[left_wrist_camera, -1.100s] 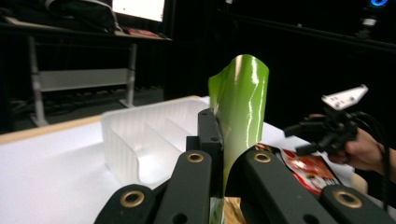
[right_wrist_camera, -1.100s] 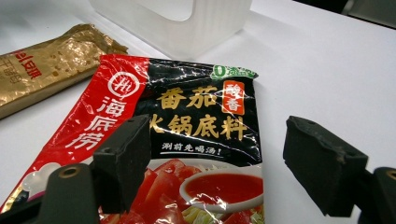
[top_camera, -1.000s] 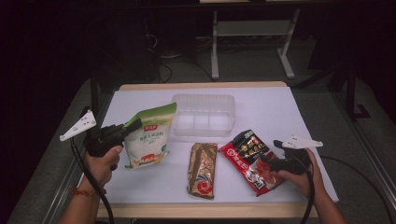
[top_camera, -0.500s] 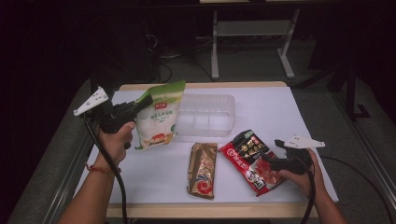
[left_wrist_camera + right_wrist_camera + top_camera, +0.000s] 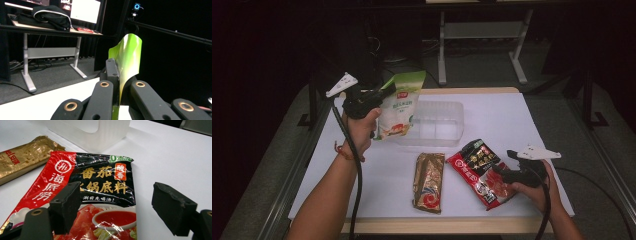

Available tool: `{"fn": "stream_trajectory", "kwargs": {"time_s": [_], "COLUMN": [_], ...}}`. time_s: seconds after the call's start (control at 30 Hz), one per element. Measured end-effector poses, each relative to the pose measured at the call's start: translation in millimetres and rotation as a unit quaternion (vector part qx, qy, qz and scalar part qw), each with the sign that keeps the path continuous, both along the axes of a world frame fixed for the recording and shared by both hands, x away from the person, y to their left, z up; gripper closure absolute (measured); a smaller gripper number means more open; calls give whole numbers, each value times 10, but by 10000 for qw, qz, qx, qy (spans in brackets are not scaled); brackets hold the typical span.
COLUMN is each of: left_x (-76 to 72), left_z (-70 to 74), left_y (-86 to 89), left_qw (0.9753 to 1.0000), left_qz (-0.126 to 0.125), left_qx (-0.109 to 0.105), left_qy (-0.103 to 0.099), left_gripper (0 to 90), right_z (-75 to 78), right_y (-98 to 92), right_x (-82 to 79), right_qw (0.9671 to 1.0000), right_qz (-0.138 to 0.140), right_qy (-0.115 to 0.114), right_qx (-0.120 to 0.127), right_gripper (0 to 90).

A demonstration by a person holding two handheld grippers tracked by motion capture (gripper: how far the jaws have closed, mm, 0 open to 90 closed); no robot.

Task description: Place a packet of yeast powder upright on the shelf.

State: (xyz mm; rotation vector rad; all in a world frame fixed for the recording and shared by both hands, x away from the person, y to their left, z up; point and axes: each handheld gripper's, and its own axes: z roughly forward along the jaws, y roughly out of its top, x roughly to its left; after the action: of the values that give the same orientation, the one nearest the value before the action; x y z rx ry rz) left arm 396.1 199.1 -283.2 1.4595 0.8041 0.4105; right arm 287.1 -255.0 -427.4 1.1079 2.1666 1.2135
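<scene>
Your left gripper lifted high over the table's left edge, clamped on the green bag, your right gripper low, jaws apart, over the red packet, bag's lower part hidden in left gripper view

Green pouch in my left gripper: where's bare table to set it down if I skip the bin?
Bare table lies right of the clear bin, and at the front-left beside the gold packet. The front middle is crowded: the gold packet and red packet lie close, with the open right gripper over the red one. The left gripper holds the green pouch aloft.
</scene>
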Motion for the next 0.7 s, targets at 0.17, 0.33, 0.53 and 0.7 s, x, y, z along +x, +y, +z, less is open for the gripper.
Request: {"fn": "stream_trajectory", "kwargs": {"time_s": [0.17,0.33,0.53,0.7], "left_x": [169,326,478,578], "left_z": [-53,-112,-177,-243], "left_y": [-122,-201,-278,-351], "left_qw": [10000,9998,9994,9993], "left_qz": [71,174,351,354], "left_qx": [-7,36,38,5], "left_qy": [19,82,17,-92], "left_gripper": [900,900,900,900], "right_z": [-4,-2,0,-3], "right_y": [2,2,11,15], "right_x": [2,-5,-11,-9], "right_qw": [10000,10000,10000,9999], "right_qz": [15,61,94,106], "right_qy": [11,-1,-2,8], "right_qx": [-10,-11,-28,-61], "right_gripper": [225,225,226,226]}}
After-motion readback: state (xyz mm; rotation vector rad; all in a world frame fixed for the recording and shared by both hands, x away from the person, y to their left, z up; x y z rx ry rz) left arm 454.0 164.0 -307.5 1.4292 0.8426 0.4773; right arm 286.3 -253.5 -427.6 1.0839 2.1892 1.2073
